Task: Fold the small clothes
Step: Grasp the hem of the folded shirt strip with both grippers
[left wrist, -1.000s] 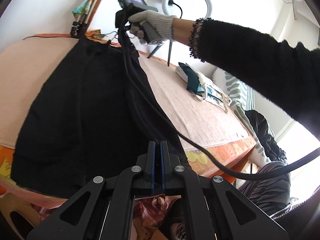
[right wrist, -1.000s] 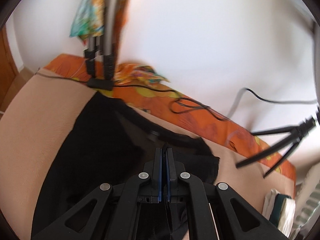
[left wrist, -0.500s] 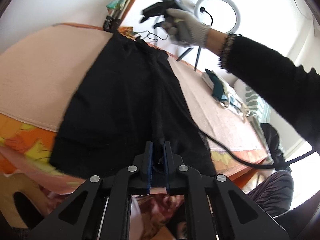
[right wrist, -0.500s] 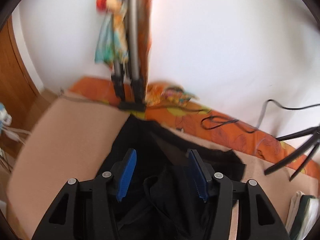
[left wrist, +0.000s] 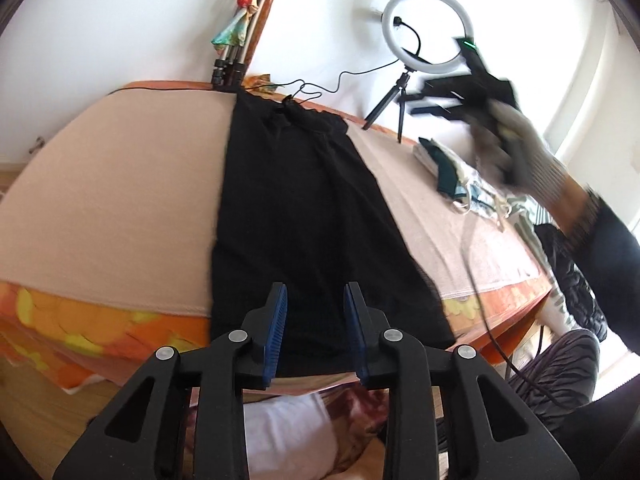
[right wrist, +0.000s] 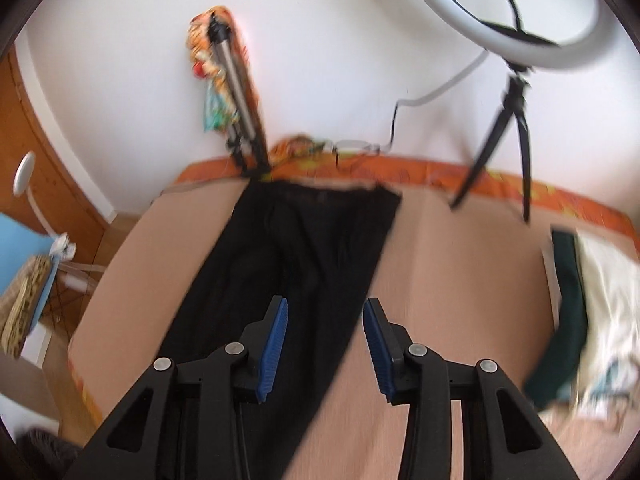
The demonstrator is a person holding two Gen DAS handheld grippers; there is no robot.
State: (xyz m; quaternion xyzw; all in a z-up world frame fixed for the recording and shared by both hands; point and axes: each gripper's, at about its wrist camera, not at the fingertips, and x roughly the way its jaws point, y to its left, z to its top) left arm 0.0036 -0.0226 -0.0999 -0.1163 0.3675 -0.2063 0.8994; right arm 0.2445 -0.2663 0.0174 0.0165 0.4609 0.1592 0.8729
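A long black garment [left wrist: 304, 216] lies flat on the beige-covered table [left wrist: 120, 200], running from the far edge to the near edge, where its end hangs over. My left gripper [left wrist: 314, 332] is open and empty just above the garment's near end. My right gripper [right wrist: 326, 340] is open and empty above the garment [right wrist: 296, 264], well back from its far end. In the left wrist view the right gripper [left wrist: 460, 96] shows blurred in a gloved hand, high above the table's right side.
A ring light on a tripod [left wrist: 424, 36] and a folded tripod [left wrist: 236, 44] stand at the table's far edge. A pile of folded clothes [left wrist: 464, 184] lies on the right side; it also shows in the right wrist view [right wrist: 588, 312]. A cable [left wrist: 476, 300] hangs over the right front edge.
Both grippers opened and let go of the black garment, which now lies flat. The right gripper lifted and swung right, away from the garment's far end. The left gripper drew back.
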